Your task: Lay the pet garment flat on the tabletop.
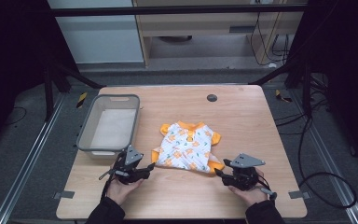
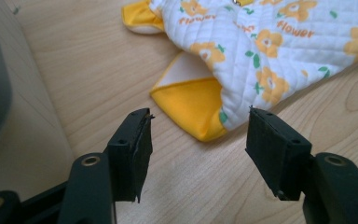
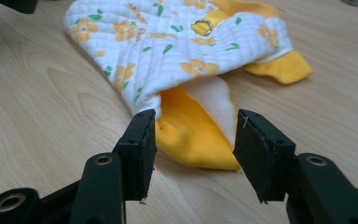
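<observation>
Both jaws spread wide, the left hand-held gripper [image 1: 150, 166] and right hand-held gripper [image 1: 219, 171] flank the flowered baby shirt [image 1: 189, 146] lying mid-bench [image 1: 242, 112] (yellow cuffs nearest), apparently poised to pinch its near corners.

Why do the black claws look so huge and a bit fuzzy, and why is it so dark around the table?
In both gripper views the camera sits right behind the jaws, so they loom large and slightly soft, while the flowery garment stays sharp. In the high view light falls on the table; the surrounding floor is dim, and the left gripper and right gripper look small.
</observation>
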The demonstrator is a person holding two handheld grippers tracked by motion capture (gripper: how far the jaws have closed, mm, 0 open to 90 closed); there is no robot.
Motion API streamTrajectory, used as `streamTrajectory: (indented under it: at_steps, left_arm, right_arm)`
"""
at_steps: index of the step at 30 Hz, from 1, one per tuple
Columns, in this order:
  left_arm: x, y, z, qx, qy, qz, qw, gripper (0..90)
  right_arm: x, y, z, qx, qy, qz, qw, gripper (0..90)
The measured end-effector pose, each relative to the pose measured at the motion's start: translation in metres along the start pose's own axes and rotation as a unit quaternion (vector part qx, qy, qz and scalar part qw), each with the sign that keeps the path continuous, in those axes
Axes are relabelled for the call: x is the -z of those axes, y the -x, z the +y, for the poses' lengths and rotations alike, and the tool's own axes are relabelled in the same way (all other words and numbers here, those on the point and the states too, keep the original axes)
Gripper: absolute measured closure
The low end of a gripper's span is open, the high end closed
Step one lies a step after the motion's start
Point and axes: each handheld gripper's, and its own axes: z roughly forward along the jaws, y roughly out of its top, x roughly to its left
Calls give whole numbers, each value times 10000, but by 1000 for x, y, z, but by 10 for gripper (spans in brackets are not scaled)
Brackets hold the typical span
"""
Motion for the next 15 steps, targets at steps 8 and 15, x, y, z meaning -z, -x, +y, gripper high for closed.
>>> streamTrajectory:
  at_steps: [8, 15]
  left_arm:
    - [-16, 5, -3, -131, -152, -158, 9997, 452]
    - [-26, 11, -2, -222, -247, -274, 9991, 513]
  right_arm:
    - [-16, -10, -3, 85, -137, 207, 9997, 503]
    - [-35, -20, 0, 297, -315, 297, 9986, 553]
